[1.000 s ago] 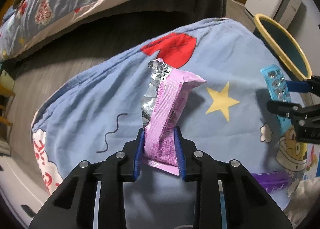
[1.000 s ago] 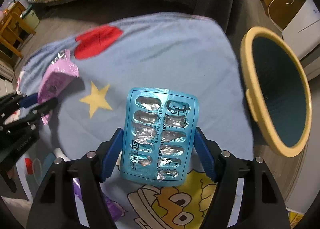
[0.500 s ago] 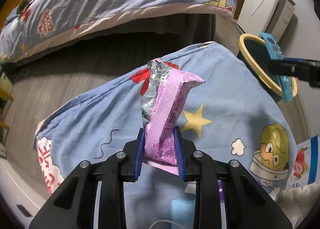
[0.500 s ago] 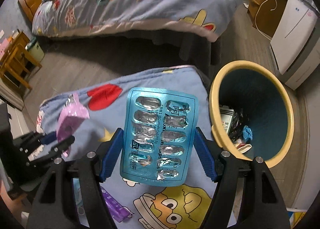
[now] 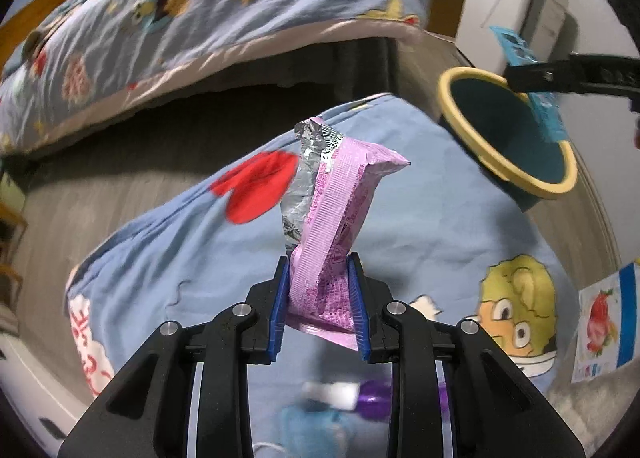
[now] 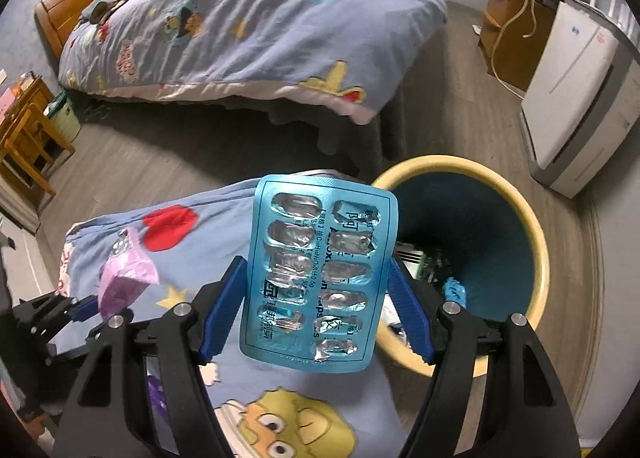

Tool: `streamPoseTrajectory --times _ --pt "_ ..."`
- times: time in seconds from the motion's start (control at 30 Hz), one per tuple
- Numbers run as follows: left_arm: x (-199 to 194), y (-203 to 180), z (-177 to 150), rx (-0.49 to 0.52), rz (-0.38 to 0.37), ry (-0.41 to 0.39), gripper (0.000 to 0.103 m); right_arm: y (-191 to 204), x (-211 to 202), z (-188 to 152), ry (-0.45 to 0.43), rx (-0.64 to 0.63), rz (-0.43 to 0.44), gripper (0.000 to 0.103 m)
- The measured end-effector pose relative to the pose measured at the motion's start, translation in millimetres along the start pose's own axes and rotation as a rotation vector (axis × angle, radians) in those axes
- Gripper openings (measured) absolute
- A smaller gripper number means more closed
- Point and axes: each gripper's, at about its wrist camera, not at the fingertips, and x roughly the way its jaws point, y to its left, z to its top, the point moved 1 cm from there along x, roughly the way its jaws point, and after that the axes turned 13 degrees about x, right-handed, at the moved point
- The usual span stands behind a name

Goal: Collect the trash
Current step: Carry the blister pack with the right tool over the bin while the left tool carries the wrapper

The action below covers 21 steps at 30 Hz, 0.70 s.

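My left gripper [image 5: 319, 306] is shut on a pink and silver snack wrapper [image 5: 336, 217], which stands upright above the blue cartoon blanket [image 5: 180, 258]. My right gripper [image 6: 316, 298] is shut on an emptied blue blister pack [image 6: 320, 278], gripped across its width. The pack hangs over the blanket's edge, just left of the yellow-rimmed teal bin [image 6: 536, 258]. Some trash lies at the bin's bottom. In the left wrist view the right gripper [image 5: 560, 77] holds the blister pack [image 5: 540, 105] above the bin [image 5: 508, 137]. The right wrist view has the left gripper [image 6: 80, 310] with its wrapper [image 6: 124, 278] at lower left.
A bed with a blue quilt [image 6: 260, 17] stands behind, across a strip of wood floor. A white appliance [image 6: 568, 97] is to the right of the bin. A purple item [image 5: 372, 398] and a strawberry-print packet [image 5: 600, 318] lie on the blanket. A wooden chair [image 6: 24, 137] stands far left.
Both grippers have risen with their loads. The right gripper carried the blister pack from over the blanket toward the bin, whose inside now shows. The left gripper followed toward the bin.
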Motion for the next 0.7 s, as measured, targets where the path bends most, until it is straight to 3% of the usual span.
streamPoseTrajectory --times 0.43,0.7 --pt "-4.9 -66.1 57.8 0.051 -0.084 -0.054 0.029 -73.8 1.6 21.7 -0.019 0.189 0.023 0.069" --pt "2.9 -82.4 88.0 0.042 -0.103 -0.047 0.029 -112.3 9.2 24.8 -0.026 0.246 -0.041 0.069"
